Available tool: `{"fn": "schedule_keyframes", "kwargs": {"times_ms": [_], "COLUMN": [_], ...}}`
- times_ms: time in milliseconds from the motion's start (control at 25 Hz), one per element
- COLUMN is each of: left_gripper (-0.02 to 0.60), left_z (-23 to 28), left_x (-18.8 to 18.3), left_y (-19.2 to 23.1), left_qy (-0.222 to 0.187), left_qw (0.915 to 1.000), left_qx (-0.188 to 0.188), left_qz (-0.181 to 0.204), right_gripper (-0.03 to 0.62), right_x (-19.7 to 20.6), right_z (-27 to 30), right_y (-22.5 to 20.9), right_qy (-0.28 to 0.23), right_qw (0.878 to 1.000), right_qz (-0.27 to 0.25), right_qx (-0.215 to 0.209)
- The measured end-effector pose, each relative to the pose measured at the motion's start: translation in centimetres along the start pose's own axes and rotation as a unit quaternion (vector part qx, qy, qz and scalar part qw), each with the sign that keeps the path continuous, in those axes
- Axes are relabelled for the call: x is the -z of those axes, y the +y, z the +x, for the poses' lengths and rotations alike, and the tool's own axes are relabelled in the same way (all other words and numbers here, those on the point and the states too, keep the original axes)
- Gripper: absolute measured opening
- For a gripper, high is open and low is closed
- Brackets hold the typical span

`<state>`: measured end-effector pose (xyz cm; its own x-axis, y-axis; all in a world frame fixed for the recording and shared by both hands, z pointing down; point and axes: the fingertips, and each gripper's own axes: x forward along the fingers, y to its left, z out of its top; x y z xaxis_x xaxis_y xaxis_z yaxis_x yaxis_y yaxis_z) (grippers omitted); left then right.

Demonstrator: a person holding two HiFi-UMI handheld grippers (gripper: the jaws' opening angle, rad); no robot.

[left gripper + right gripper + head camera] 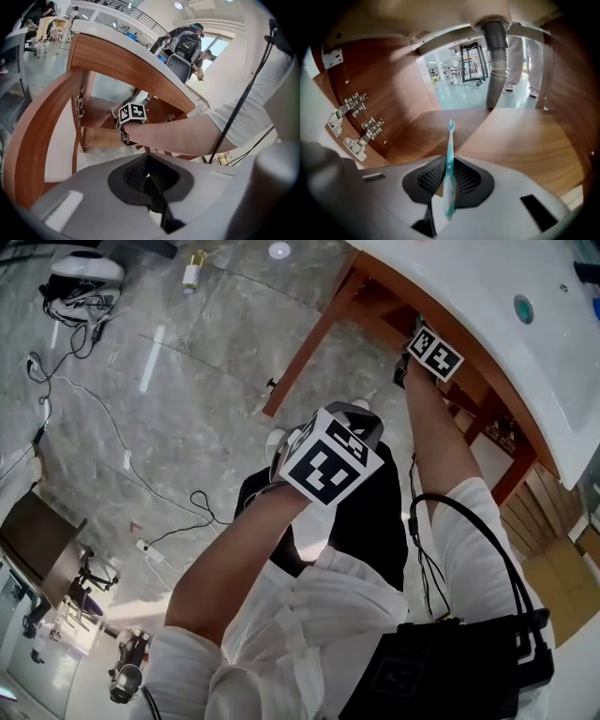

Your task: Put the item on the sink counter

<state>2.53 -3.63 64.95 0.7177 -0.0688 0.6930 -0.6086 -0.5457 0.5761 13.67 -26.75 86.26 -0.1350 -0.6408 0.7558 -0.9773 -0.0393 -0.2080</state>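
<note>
Black shoulder bag (450, 667): hangs at the person's right side, closest to the head camera, clear of both tools.
Left gripper (149, 179): held back outside the vanity, above the floor. Its dark pads look pressed together with nothing between them, though the picture is soft there.
Right gripper (449, 174): reaches into the open wooden cabinet under the sink, angled downward. Its jaws stand narrow, clamped on the handle of a teal toothbrush (450, 145).
Toothbrush axis: runs straight out along the jaws, bristle head at the far end and butt end toward the camera, above the cabinet shelf (515, 136) and not touching it.
Beyond the brush: door hinges (356, 126) on the left wall and the grey drain pipe (496, 61) coming down from the basin.
Sink counter (441, 277): a white top directly over the right gripper, above the wooden frame.
Deciding relation: the goal surface lies above and behind the brush tip, so the right hand, much the nearer of the two, probably has to draw out from under the edge and then rise.
</note>
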Motion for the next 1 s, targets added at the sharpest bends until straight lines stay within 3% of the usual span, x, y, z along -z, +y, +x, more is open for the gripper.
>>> {"fn": "schedule_keyframes", "kwargs": {"times_ms": [200, 520, 760, 1000], "left_gripper": [0.003, 0.005, 0.005, 0.005], "left_z": [-0.3, -1.3, -3.4, -7.0], "left_x": [0.1, 0.4, -0.2, -0.5], "left_y": [0.1, -0.4, -2.8, -6.4], "left_qy": [-0.003, 0.0, 0.001, 0.002], "left_qw": [1.0, 0.9999, 0.9994, 0.9981], "left_qx": [0.004, 0.01, 0.018, 0.032], "left_qz": [0.006, 0.008, 0.028, 0.053], "right_gripper": [0.052, 0.114, 0.114, 0.112], "right_x": [0.5, 0.0, -0.5, -0.2], "right_z": [0.0, -1.6, -5.9, -12.4], "right_y": [0.2, 0.9, 2.1, 5.0], "right_qy": [-0.002, -0.007, -0.007, 0.016], "right_qw": [1.0, 1.0, 1.0, 0.998], "right_qz": [-0.012, -0.016, -0.011, -0.043], "right_qx": [0.002, -0.004, -0.014, -0.038]}}
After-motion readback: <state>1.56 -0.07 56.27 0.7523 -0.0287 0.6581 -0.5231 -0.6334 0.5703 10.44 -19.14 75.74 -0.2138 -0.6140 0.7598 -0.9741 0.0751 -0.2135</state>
